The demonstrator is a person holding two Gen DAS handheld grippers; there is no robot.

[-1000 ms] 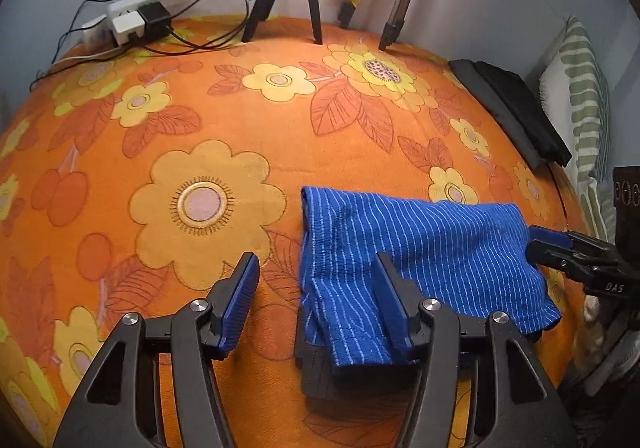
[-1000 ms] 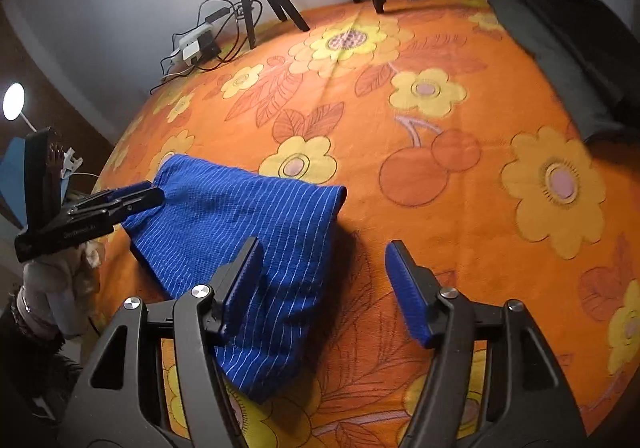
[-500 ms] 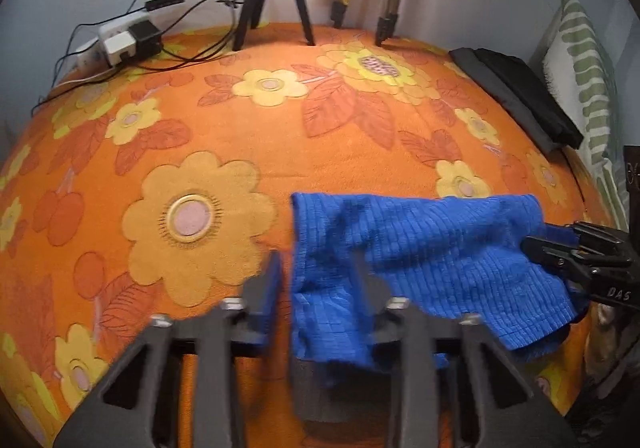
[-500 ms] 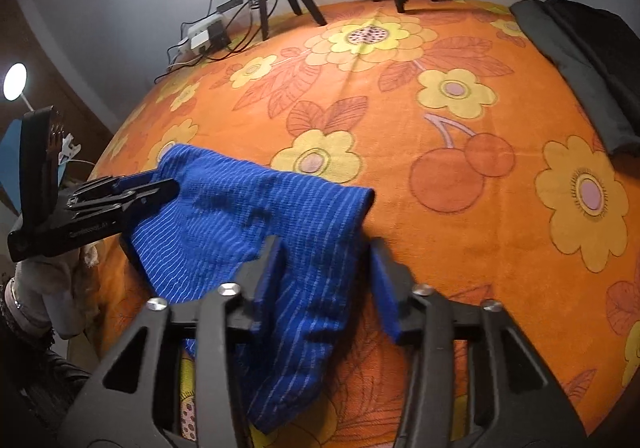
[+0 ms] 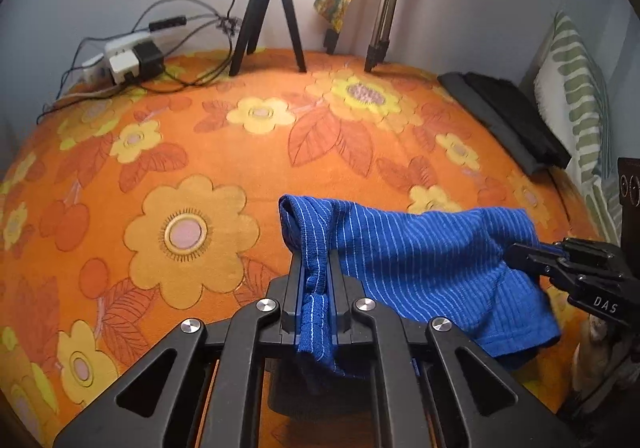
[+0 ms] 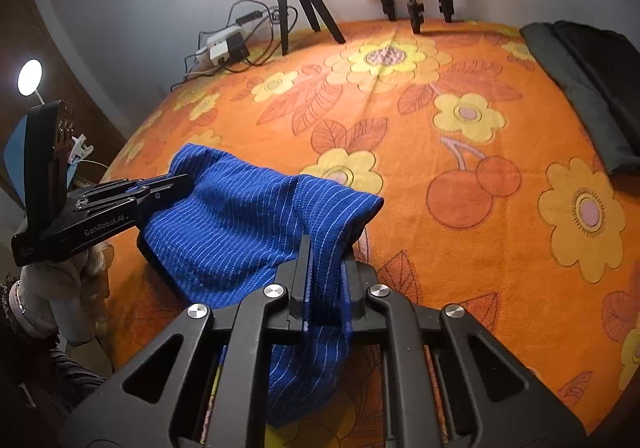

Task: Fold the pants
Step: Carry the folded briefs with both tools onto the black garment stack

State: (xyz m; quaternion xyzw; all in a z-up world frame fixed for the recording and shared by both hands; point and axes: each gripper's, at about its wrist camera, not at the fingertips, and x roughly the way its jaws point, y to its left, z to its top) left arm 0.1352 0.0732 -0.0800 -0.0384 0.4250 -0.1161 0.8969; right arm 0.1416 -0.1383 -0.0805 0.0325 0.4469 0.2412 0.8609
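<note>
The blue pants with thin white stripes (image 5: 420, 260) are folded into a short wide bundle at the near edge of the orange flowered bed cover (image 5: 200, 152). My left gripper (image 5: 314, 272) is shut on the bundle's left end, and cloth hangs down between its fingers. My right gripper (image 6: 326, 260) is shut on the other end of the pants (image 6: 240, 216). The pants are stretched between the two grippers and lifted a little off the cover. Each gripper shows in the other's view: the right gripper (image 5: 520, 252) at the right, the left gripper (image 6: 176, 184) at the left.
A folded black garment (image 5: 504, 116) lies at the bed's right side beside a green-striped pillow (image 5: 576, 108). Tripod legs (image 5: 272, 28) and a power strip with cables (image 5: 128, 60) stand along the back wall. The bed's near edge drops off just below the pants.
Both grippers went from open around the ends of the pants to shut on them. The bundle has come up off the cover and pulled taut between them.
</note>
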